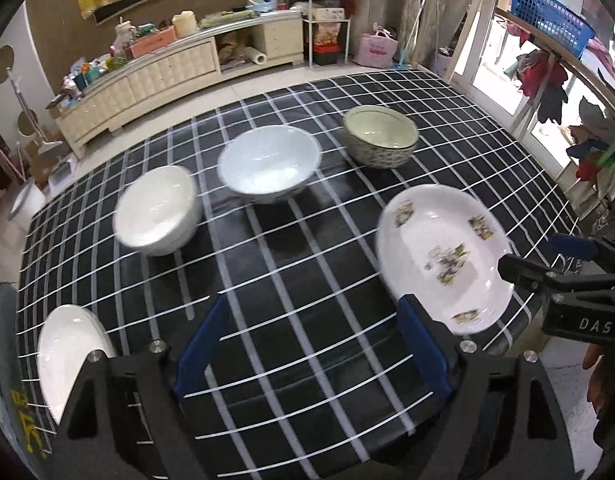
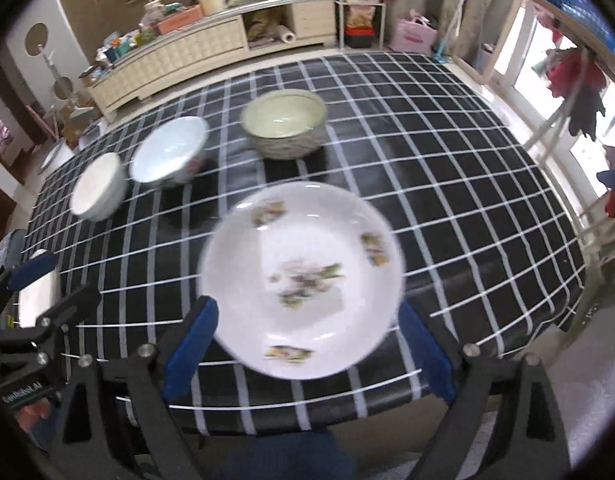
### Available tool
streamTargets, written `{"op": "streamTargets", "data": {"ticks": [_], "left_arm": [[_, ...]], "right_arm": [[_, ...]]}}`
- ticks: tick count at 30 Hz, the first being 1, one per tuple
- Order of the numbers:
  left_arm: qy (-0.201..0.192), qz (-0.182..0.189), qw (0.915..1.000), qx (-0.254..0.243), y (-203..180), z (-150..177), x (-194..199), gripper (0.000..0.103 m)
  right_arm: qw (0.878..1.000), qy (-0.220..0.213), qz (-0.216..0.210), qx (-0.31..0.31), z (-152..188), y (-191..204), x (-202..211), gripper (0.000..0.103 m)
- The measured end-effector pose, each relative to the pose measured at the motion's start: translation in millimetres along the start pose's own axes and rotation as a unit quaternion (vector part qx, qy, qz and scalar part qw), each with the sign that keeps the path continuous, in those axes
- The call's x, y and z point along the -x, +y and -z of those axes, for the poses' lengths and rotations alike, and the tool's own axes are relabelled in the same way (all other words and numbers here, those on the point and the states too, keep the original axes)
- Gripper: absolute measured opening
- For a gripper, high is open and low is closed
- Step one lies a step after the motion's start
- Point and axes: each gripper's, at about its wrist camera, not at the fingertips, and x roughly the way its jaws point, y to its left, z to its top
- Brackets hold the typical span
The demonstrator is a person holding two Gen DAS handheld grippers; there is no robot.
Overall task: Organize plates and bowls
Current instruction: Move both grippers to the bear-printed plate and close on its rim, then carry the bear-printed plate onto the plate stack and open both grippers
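On the black checked table (image 1: pixel 307 264) stand a small white bowl (image 1: pixel 157 210), a pale blue-white bowl (image 1: pixel 269 164) and a green patterned bowl (image 1: pixel 381 136) in a row. A flowered white plate (image 1: pixel 443 262) lies at the right; a plain white plate (image 1: pixel 67 354) lies at the near left edge. My left gripper (image 1: pixel 311 320) is open and empty above bare cloth. My right gripper (image 2: pixel 307 320) is open, its blue pads either side of the flowered plate (image 2: pixel 301 276), above it. The bowls also show in the right wrist view: white (image 2: pixel 97 186), blue-white (image 2: pixel 169 154), green (image 2: pixel 285 122).
A cream cabinet (image 1: pixel 159 76) with clutter stands beyond the table's far edge. A shelf rack (image 1: pixel 327 12) and a pink bag (image 1: pixel 377 48) are behind. Windows and a blue basket (image 1: pixel 551 16) are at the right. The table's near edge is just below the grippers.
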Motion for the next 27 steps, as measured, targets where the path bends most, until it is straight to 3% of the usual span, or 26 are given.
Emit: {"op": "streamTargets", "data": {"ticks": [7,14,18,20,22,24,25,26,27], "left_arm": [[0.051,0.033,0.9969,0.050,-18,-14,-49,0.084],[0.078,0.024,0.9966,0.012,-39,-20,-92,0.084],[0.096,0.039,0.9946,0.010,-46,-22,-113,0.084],[0.095,0.032,0.9950,-0.006,-52,-23,-118,0.081],[0.097,0.028,0.9949,-0.007,-54,-23,-123,0.080],[0.103,0.037,0.9940,-0.003,-54,-23,-127,0.069],[0.107,0.040,0.9934,0.000,-55,-22,-130,0.058],[0.112,0.040,0.9929,0.001,-55,-21,-134,0.048],[0.112,0.050,0.9925,0.004,-53,-21,-136,0.044]], "right_arm": [[1.000,0.017,0.019,-0.014,-8,-45,-22,0.094],[0.999,0.037,0.019,-0.011,-14,-59,-54,0.094],[0.999,0.049,0.012,-0.009,-13,-63,-70,0.093],[0.999,0.049,0.015,-0.011,-13,-66,-74,0.087],[0.998,0.056,0.016,-0.013,-13,-68,-79,0.071],[0.998,0.068,0.009,-0.015,-11,-69,-86,0.062],[0.997,0.073,0.002,-0.016,-10,-69,-88,0.047],[0.997,0.073,-0.009,-0.015,-9,-69,-90,0.041],[0.997,0.070,-0.024,-0.015,-8,-68,-89,0.034]]}}
